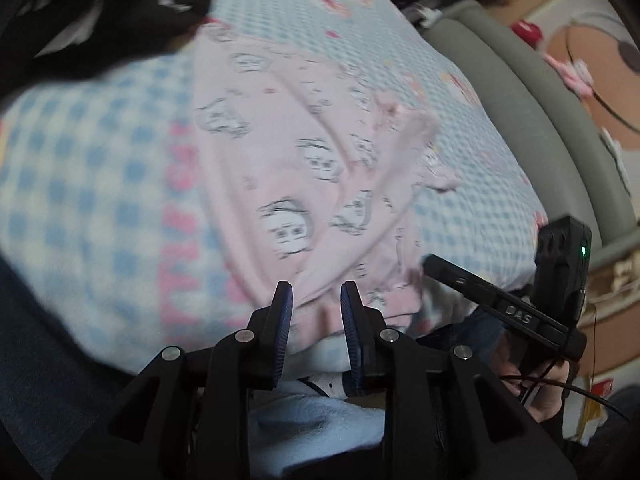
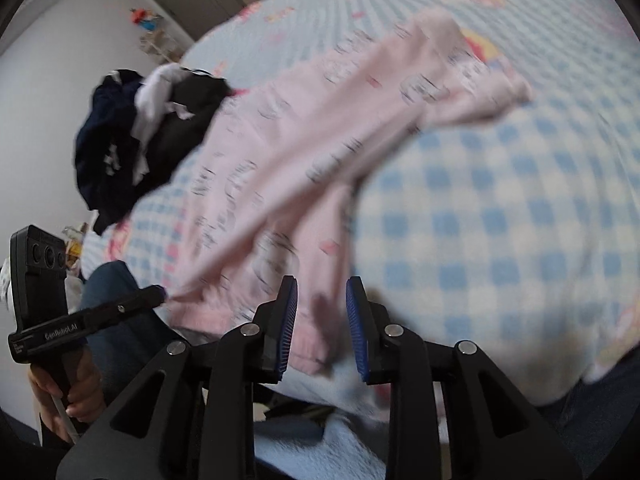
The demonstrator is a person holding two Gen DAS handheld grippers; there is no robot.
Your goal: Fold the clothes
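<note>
While both grippers point down at the bed [image 2: 500,208], the pink garment [image 1: 280,152] lies spread across the checked sheet – its near hem at the bed edge. Left gripper [image 1: 316,296]: jaws parted, hem between them, pads not pressing. Right gripper [image 2: 322,292]: likewise parted (cloth beneath). Dark clothes [image 2: 132,140] are heaped beside the garment

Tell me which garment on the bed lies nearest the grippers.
The pink printed garment, spread out right before both grippers; the dark pile sits farther back, bunched up.
</note>
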